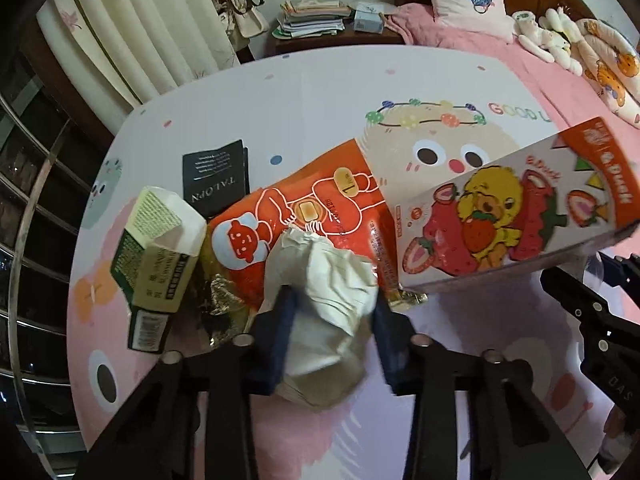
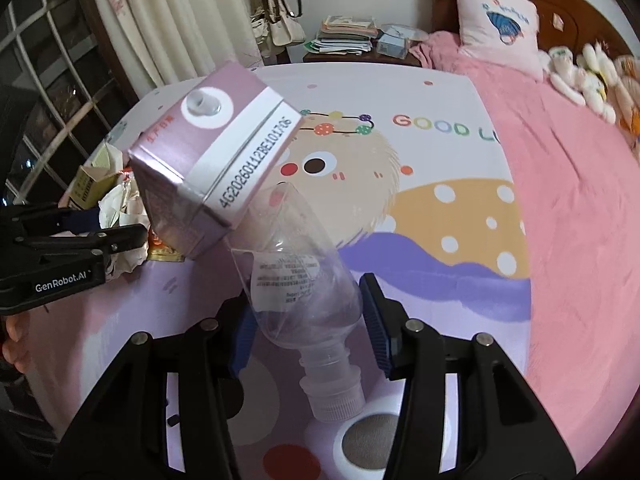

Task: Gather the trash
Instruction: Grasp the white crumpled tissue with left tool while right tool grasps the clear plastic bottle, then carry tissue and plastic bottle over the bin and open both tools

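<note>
The crumpled white paper wad sits low in the middle of the left wrist view, clamped between the blue pads of the left hand-held gripper, which has narrowed onto it. Just above it lies an orange plastic wrapper, with a green-and-cream carton to the left, a black booklet above that, and a strawberry-duck drink carton tilted at the right. In the right wrist view, a clear plastic bottle lies cap toward the camera between the pads of the right hand-held gripper; the jaws stand half-wide and contact looks likely but cannot be told for sure. All of it rests on the cartoon-printed bed sheet. No bin shows, so collection seems barely begun: most litter remains scattered.
</note>
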